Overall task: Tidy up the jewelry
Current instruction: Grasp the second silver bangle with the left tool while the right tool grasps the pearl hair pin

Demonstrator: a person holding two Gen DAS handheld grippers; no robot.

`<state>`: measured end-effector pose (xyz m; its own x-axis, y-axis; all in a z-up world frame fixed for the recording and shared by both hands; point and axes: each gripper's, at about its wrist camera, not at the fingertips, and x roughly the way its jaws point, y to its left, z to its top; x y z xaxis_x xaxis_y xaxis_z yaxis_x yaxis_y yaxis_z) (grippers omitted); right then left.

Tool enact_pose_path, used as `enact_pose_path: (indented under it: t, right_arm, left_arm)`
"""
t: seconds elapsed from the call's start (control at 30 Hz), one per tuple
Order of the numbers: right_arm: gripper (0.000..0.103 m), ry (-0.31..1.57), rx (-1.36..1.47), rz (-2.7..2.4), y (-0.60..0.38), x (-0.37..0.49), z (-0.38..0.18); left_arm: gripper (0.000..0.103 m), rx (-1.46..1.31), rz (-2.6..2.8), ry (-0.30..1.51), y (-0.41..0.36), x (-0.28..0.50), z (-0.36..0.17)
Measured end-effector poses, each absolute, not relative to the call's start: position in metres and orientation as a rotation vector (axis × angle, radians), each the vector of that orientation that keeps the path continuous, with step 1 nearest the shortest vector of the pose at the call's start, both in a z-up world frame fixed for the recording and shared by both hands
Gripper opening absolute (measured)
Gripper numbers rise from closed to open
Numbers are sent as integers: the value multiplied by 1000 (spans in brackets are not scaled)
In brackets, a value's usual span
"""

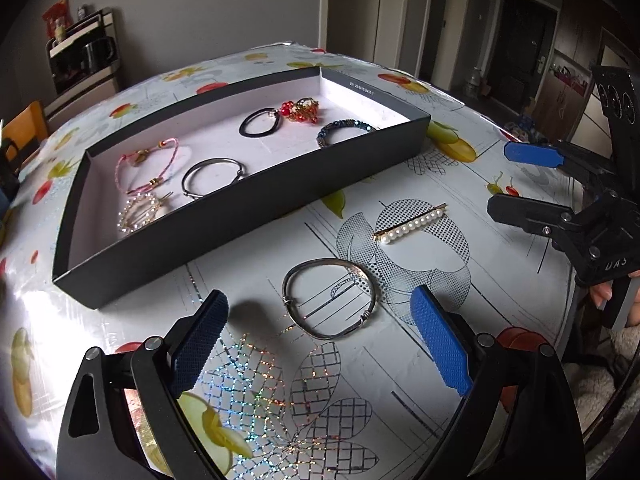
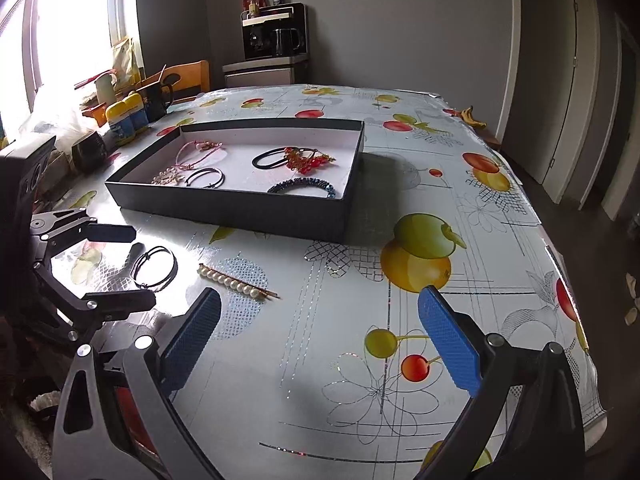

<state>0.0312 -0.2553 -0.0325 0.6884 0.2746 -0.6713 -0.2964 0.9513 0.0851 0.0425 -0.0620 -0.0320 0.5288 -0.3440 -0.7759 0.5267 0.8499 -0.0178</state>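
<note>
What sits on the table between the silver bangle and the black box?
Nothing but bare patterned tablecloth, seen from the left wrist view. The pearl hair clip lies off to the side of the bangle, beside the box.

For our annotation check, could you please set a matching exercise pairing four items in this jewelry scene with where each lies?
Column one:
1. pearl hair clip
2. pink cord bracelet
3. silver bangle
4. left gripper

Column two:
A. inside the black tray
B. between open blue pads
C. open above the tablecloth
D. on the tablecloth beside the right gripper

Pairs: 1-D, 2-A, 3-B, 4-C.
</note>
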Motion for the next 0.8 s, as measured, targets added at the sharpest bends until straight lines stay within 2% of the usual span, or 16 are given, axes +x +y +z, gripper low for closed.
enact_pose_path:
  t: [0.07, 0.13, 0.3, 0.37, 0.5, 0.63, 0.8]
  right_arm:
    - [97, 755, -46, 334, -251, 31, -35]
    - [97, 764, -55, 346, -248, 31, -37]
    - [97, 788, -69, 403, -238, 33, -38]
    - [96, 800, -64, 425, -235, 37, -38]
    - [84, 816, -114, 449, -223, 44, -36]
    - [78, 828, -168, 498, -209, 48, -37]
    - [63, 833, -190, 534, -197, 56, -38]
  left_arm:
    - [90, 246, -522, 873, -64, 42, -33]
    - [83, 257, -529, 866, -66, 40, -32]
    - [51, 228, -523, 852, -60, 40, -29]
    - [50, 200, -531, 852, -56, 41, -28]
    - [50, 205, -528, 841, -51, 38, -27]
    - [49, 198, -508, 834, -40, 35, -24]
    - [49, 188, -510, 819, -32, 32, -18]
